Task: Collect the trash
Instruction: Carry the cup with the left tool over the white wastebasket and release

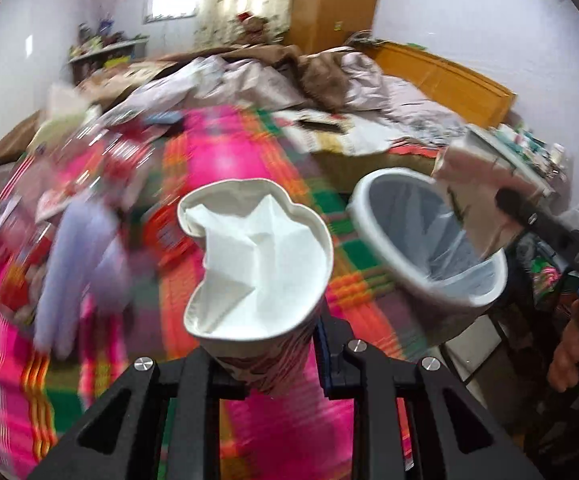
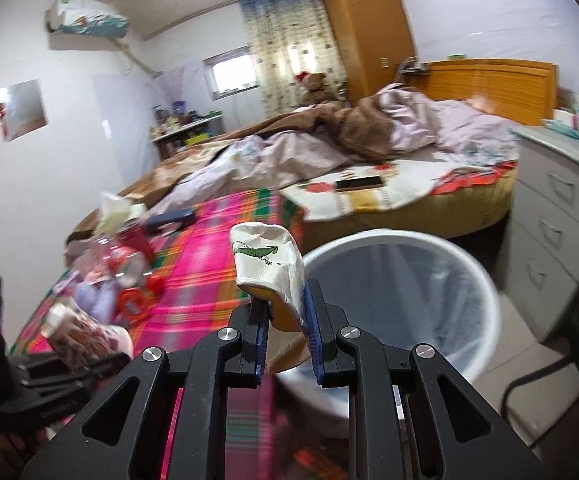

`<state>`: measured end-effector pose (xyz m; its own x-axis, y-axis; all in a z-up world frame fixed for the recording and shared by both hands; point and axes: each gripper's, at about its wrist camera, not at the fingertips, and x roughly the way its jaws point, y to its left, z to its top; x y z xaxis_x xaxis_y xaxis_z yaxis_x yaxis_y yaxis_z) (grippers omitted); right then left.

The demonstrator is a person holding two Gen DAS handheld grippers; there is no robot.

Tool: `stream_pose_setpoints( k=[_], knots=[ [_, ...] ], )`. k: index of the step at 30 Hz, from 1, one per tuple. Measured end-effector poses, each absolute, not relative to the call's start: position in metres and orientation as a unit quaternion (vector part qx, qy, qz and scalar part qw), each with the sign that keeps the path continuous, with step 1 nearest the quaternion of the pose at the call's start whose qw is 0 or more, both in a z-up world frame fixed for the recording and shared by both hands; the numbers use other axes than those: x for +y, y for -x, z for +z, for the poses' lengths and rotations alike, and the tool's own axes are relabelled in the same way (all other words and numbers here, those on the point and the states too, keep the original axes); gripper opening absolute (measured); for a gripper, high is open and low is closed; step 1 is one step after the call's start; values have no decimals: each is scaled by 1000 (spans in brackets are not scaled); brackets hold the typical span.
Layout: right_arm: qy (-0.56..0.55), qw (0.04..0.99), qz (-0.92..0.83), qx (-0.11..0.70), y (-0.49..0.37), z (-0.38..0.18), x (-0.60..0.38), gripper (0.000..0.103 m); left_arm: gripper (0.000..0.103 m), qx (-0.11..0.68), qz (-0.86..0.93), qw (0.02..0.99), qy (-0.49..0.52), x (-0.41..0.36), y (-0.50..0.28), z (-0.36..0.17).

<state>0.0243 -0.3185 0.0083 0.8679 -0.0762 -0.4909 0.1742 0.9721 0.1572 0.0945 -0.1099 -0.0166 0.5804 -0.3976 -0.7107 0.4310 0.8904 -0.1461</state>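
My left gripper (image 1: 267,364) is shut on a squashed paper cup (image 1: 255,256) with a white napkin inside, held above the pink checked bedspread (image 1: 225,148). The cup and left gripper also show in the right wrist view (image 2: 85,334) at the lower left. My right gripper (image 2: 285,332) is shut on a crumpled white paper cup with green print (image 2: 267,268), held at the near rim of the white trash bin (image 2: 485,300). The bin, lined with a clear bag, also shows in the left wrist view (image 1: 485,300), to the right of the cup.
More trash, several red wrappers and packets (image 2: 129,272), lies on the bedspread to the left. A rumpled duvet (image 2: 329,140) covers the bed behind. A white drawer unit (image 2: 557,208) stands right of the bin. A phone (image 2: 359,182) lies on the bed.
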Motion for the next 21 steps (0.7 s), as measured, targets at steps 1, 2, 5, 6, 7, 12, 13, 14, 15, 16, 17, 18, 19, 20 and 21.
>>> stream_pose_setpoints(
  k=[1,2,5,6,7,12,13,14,15,16,17,18,19,20,21],
  knots=[
    [-101,961,-71,249,-23,8,-324,18,25,392,-243,887,-27,-119,-98,-13],
    [-103,959,-78,252,-23,6,-330,18,25,390,-256,884,-32,-131,-101,-10],
    [-95,952,-99,274,-28,-3,-344,18,25,388,-282,876,-42,-161,-110,-5],
    [-92,950,-105,280,-30,-5,-346,18,25,387,-286,876,-44,-171,-112,-5],
    [-86,948,-114,286,-31,-8,-351,18,25,386,-290,874,-49,-181,-113,-5],
    [-78,932,-133,327,-43,-21,-367,18,25,396,-309,862,-62,-219,-119,-14],
    [-74,931,-135,331,-44,-23,-370,18,25,399,-311,860,-67,-225,-120,-18],
    [-73,930,-135,333,-42,-23,-373,19,25,402,-312,858,-68,-229,-121,-20],
    [-71,927,-136,343,-43,-25,-376,20,26,403,-313,858,-68,-231,-121,-22],
    [-73,924,-134,349,-45,-25,-378,20,31,401,-316,857,-69,-233,-121,-22],
    [-75,923,-131,354,-46,-27,-381,23,48,400,-319,856,-70,-236,-120,-22],
    [-77,921,-131,359,-45,-28,-382,24,58,400,-318,857,-70,-238,-119,-21],
    [-78,920,-135,360,-45,-28,-383,26,68,398,-316,859,-68,-237,-118,-20],
    [-79,920,-139,358,-45,-29,-384,32,68,395,-316,860,-66,-237,-118,-19],
    [-81,919,-143,358,-43,-29,-384,36,68,390,-316,863,-64,-236,-117,-17]
  ],
)
